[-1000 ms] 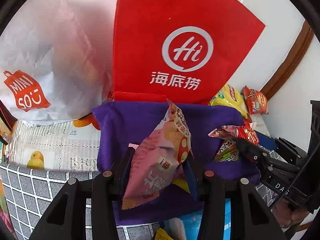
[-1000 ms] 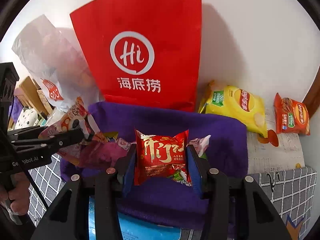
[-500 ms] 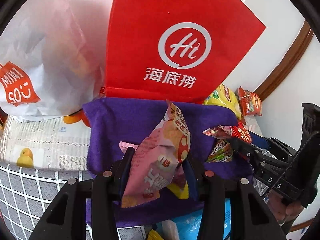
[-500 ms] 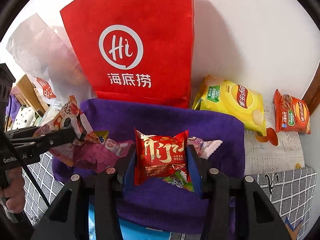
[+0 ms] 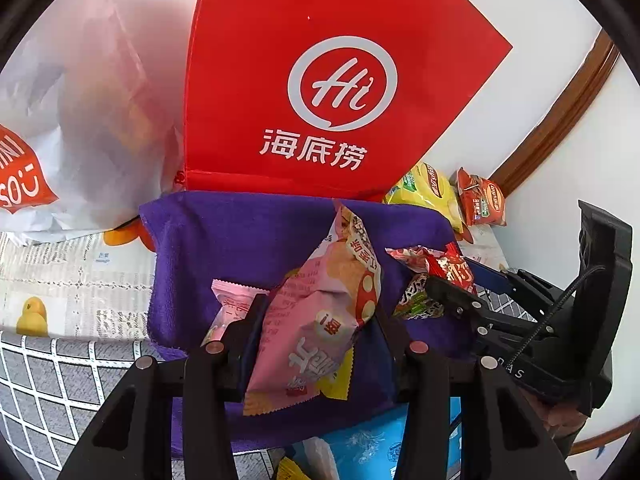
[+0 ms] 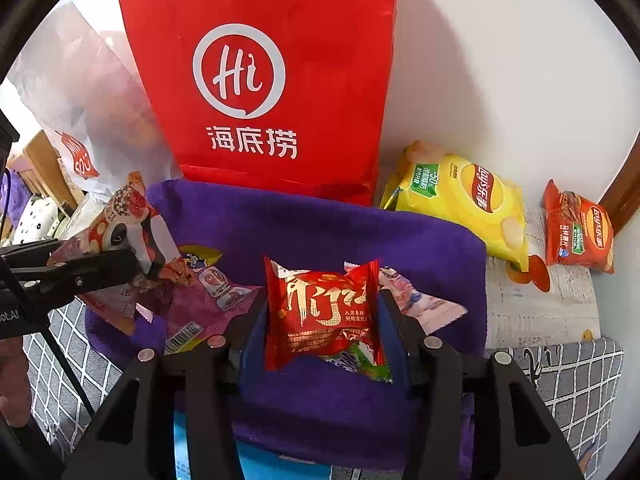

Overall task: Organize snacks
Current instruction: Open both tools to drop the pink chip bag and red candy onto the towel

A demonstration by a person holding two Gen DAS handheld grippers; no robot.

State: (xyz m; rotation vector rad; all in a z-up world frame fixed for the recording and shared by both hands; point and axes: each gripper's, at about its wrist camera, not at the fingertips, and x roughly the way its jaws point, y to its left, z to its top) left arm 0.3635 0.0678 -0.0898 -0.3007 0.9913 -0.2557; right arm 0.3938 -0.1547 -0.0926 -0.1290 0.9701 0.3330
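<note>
My left gripper (image 5: 316, 320) is shut on a pink snack packet (image 5: 320, 316) and holds it above a purple towel (image 5: 248, 236). My right gripper (image 6: 320, 316) is shut on a red snack packet (image 6: 320, 312) over the same towel (image 6: 320, 228). The left gripper and its pink packet (image 6: 120, 232) show at the left of the right wrist view. The right gripper with the red packet (image 5: 444, 268) shows at the right of the left wrist view. A purple packet (image 6: 208, 296) and other loose packets lie on the towel. A red paper bag (image 5: 320, 92) stands behind the towel.
A white Miniso plastic bag (image 5: 80, 120) stands left of the red bag. A yellow chips bag (image 6: 464, 204) and an orange chips bag (image 6: 576, 228) lie by the wall at the right. A blue pack (image 5: 372, 444) lies under the towel's near edge.
Both grippers have moved closer to the red bag and a little higher, each still holding its packet. The towel and loose packets have stayed put.
</note>
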